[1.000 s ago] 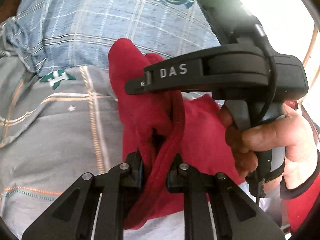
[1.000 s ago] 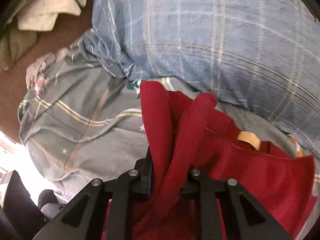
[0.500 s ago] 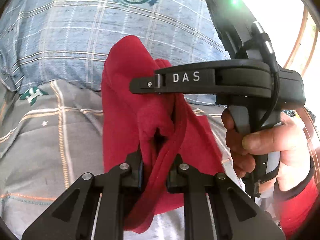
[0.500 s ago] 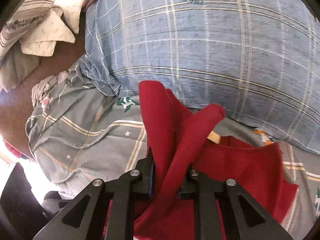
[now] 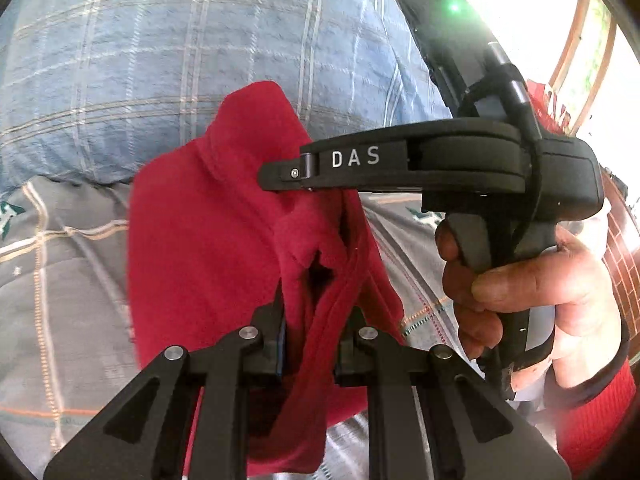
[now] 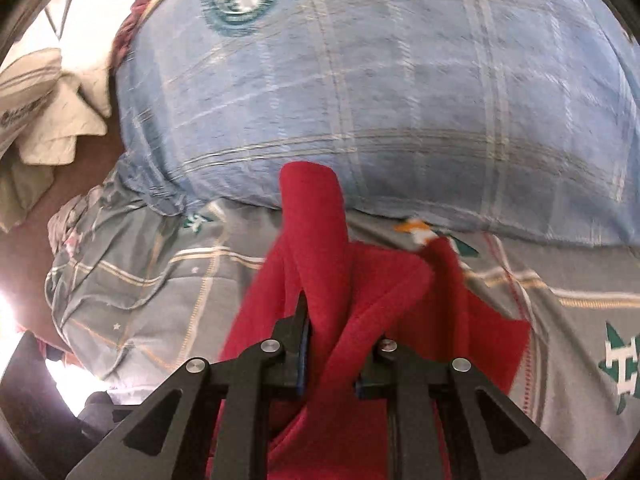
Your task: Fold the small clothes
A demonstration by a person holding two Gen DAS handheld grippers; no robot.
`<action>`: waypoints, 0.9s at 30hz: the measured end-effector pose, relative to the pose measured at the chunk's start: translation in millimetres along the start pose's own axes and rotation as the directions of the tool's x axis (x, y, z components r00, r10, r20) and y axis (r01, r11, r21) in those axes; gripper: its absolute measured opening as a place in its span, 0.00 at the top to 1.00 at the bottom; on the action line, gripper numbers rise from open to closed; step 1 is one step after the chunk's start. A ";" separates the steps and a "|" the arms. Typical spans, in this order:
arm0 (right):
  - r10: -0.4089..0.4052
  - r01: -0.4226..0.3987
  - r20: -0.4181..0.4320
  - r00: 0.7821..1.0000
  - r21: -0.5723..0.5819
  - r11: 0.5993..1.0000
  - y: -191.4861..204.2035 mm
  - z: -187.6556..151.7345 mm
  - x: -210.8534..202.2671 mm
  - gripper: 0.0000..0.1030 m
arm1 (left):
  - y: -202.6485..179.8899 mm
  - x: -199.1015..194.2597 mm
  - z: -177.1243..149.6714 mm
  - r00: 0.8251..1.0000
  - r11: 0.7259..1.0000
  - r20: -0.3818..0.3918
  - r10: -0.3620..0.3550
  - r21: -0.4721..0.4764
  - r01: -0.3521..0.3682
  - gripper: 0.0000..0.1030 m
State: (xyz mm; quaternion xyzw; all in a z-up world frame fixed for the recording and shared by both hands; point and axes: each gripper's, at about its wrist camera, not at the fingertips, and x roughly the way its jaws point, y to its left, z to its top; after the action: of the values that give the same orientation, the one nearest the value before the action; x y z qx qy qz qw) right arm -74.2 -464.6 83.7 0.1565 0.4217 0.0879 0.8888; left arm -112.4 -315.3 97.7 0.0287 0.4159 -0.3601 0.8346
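Note:
A small red garment [image 5: 208,240] hangs bunched between both grippers above a grey checked bedsheet [image 5: 60,300]. My left gripper [image 5: 310,344] is shut on a fold of the red cloth, which drapes down between its fingers. My right gripper [image 6: 330,364] is shut on another fold of the same garment [image 6: 360,292]. In the left wrist view the right gripper's body marked DAS [image 5: 400,160] sits just above and right of the cloth, held by a hand [image 5: 520,300]. The garment's lower part is hidden behind the fingers.
A large blue checked pillow [image 6: 380,88] with a round emblem lies just beyond the garment. Cream and white cloths [image 6: 44,112] lie at the far left on a brown surface. A wooden frame [image 5: 588,40] and a brick-patterned edge show at the right.
Both grippers have lifted and moved toward the pillow, carrying the red garment with them. The garment's loose right part has pulled in closer. Both stay shut.

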 end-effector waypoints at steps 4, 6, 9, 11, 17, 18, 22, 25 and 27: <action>0.014 -0.013 -0.007 1.000 0.063 0.998 -28.4 -9.9 9.8 0.86 | -8.0 21.9 -2.6 0.999 1.000 -0.035 0.017 0.011 -0.017 0.87; 0.018 -0.017 -0.010 1.000 0.079 0.997 -38.6 -13.9 13.8 0.86 | -11.3 26.3 -6.9 0.999 1.000 -0.046 0.025 0.018 -0.024 0.87; 0.022 -0.020 -0.018 1.000 0.100 0.995 -51.8 -20.3 19.4 0.86 | -14.4 34.0 -9.8 0.998 0.999 -0.060 0.035 0.030 -0.033 0.87; 0.026 -0.023 -0.023 0.999 0.118 0.993 -58.7 -24.5 22.4 0.85 | -19.0 36.4 -12.9 0.997 0.998 -0.067 0.046 0.046 -0.043 0.86; 0.022 -0.022 0.003 1.000 0.180 0.983 -75.9 -36.3 15.2 0.74 | -23.9 24.1 -22.3 0.993 0.999 -0.112 -0.031 0.026 0.034 0.45; 0.017 -0.018 0.006 1.000 0.191 0.981 -77.6 -38.4 11.5 0.74 | -26.7 13.0 -28.0 0.992 0.997 -0.115 -0.058 0.046 0.064 0.44; -0.081 0.074 0.028 0.996 0.195 0.978 -76.9 -43.5 -11.7 0.62 | -19.6 -30.5 -45.6 0.998 0.990 -0.050 -0.036 0.133 0.042 0.33; -0.087 0.073 0.068 0.994 0.180 0.981 -65.5 -51.1 -35.1 0.62 | 5.7 -53.2 -52.0 0.999 0.992 -0.008 0.034 0.122 -0.033 0.31; -0.048 0.033 0.095 0.994 0.150 0.988 -52.3 -55.7 -46.7 0.62 | 22.2 -48.8 -43.9 0.996 0.991 0.016 0.086 0.105 -0.087 0.31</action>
State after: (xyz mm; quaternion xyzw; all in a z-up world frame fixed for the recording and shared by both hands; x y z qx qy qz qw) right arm -145.6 -515.6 65.8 0.2176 0.3860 0.0302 0.8960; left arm -147.4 -255.4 98.3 0.0889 0.3899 -0.3452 0.8491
